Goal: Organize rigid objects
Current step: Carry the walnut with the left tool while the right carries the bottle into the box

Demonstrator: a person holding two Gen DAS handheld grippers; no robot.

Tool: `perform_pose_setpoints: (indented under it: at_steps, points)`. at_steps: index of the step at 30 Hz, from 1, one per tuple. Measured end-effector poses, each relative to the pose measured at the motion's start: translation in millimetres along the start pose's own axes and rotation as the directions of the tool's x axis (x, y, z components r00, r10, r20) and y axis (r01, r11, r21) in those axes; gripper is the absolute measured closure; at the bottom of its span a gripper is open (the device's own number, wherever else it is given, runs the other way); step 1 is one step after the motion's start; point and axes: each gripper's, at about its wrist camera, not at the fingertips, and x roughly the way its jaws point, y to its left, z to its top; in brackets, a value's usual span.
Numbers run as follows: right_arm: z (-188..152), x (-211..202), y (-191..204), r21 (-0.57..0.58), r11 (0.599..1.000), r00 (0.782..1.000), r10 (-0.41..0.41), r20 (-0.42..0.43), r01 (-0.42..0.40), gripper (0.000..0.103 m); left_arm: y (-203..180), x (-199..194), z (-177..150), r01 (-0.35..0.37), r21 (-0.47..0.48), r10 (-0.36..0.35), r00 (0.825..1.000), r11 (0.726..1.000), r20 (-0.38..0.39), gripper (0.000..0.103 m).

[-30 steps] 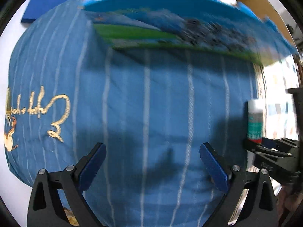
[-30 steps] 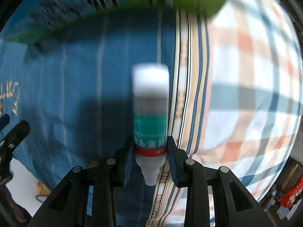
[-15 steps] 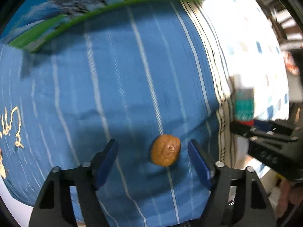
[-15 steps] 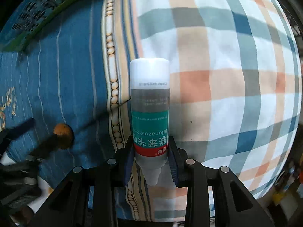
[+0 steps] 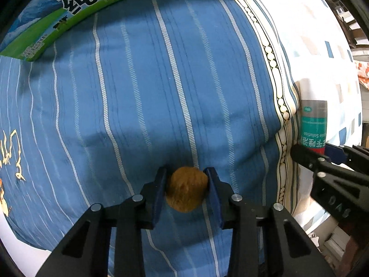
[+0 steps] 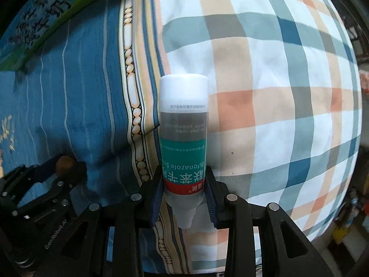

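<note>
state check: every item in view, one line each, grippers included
left gripper: just closed, pads on the brown nut
brown nut: pinched, on the blue striped cloth
right gripper: shut on the small bottle
small bottle: held near its nozzle end, white base pointing away
green box: lying on the cloth

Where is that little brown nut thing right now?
The brown nut sits between the left gripper's closed blue pads, on the blue striped cloth, left of the bottle.
</note>
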Motion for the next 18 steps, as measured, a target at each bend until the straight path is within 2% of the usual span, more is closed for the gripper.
perform_pose_setpoints:
  at_steps: [3,6,12,18]
  points:
    - [-2,2,15,-0.022,0.999,0.999,-0.041,-0.002,0.041,0.067,7,-2,1,-0.008,-0.001,0.008,1.000,1.000,-0.001,0.069]
    - [-3,2,25,-0.037,0.997,0.998,-0.062,-0.007,0.061,0.066,-2,0,1,-0.021,0.002,0.021,1.000,1.000,0.003,0.069]
    - [24,-16,41,-0.065,0.995,0.997,-0.078,0.002,0.078,0.068,-13,-2,-8,-0.032,-0.004,0.032,0.999,0.999,0.016,0.072]
    - [27,-21,38,-0.064,0.997,0.999,-0.041,0.011,0.042,0.068,-11,-19,-18,-0.033,-0.025,0.034,0.999,0.999,0.040,0.072]
